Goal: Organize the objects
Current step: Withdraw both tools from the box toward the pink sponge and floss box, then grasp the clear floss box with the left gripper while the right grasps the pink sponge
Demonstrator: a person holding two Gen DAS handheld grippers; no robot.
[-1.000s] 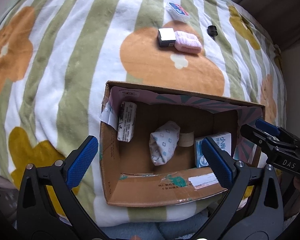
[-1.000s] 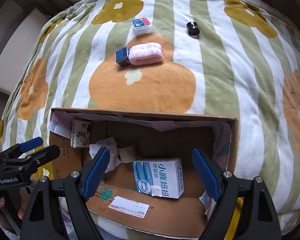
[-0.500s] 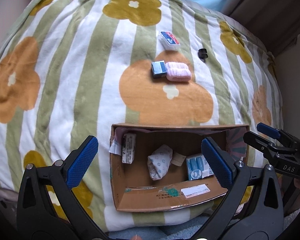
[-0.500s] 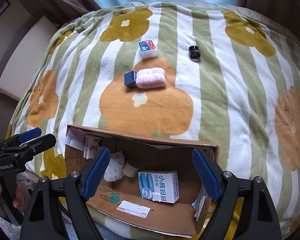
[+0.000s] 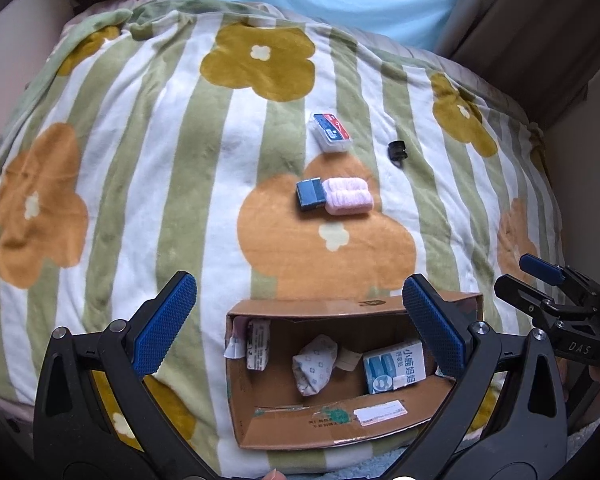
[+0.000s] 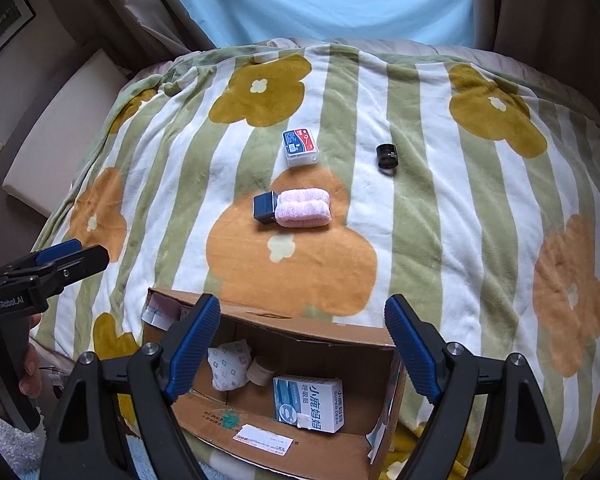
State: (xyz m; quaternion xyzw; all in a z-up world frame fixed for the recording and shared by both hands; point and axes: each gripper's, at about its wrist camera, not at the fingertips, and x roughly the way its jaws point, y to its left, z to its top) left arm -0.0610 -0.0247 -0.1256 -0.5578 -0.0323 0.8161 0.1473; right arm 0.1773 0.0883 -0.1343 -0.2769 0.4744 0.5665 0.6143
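Note:
An open cardboard box [image 5: 340, 428] [image 6: 260, 432] sits on a striped flower blanket near me. Inside lie a blue-white carton [image 5: 394, 366] [image 6: 308, 402], a patterned pouch [image 5: 314, 364] [image 6: 228, 364], a tape roll [image 6: 260, 372] and a small white packet [image 5: 258, 344]. Farther out on the blanket lie a pink rolled towel [image 5: 348, 196] [image 6: 303, 208] touching a dark blue box [image 5: 310, 194] [image 6: 265, 207], a small white case with a red-blue label [image 5: 333, 132] [image 6: 300, 147] and a black cap [image 5: 397, 150] [image 6: 387, 156]. My left gripper [image 5: 300, 324] and right gripper [image 6: 302, 352] are open and empty above the box.
A light blue sheet [image 6: 320, 0] and beige curtains [image 6: 540, 4] lie beyond the blanket's far edge. A pale cushion [image 6: 60, 128] stands at the left. The right gripper shows at the right of the left wrist view [image 5: 556, 300]; the left gripper shows at the left of the right wrist view [image 6: 40, 276].
Both grippers have pulled back and up from the box, so more of the blanket and the far objects show. Both stayed open and empty.

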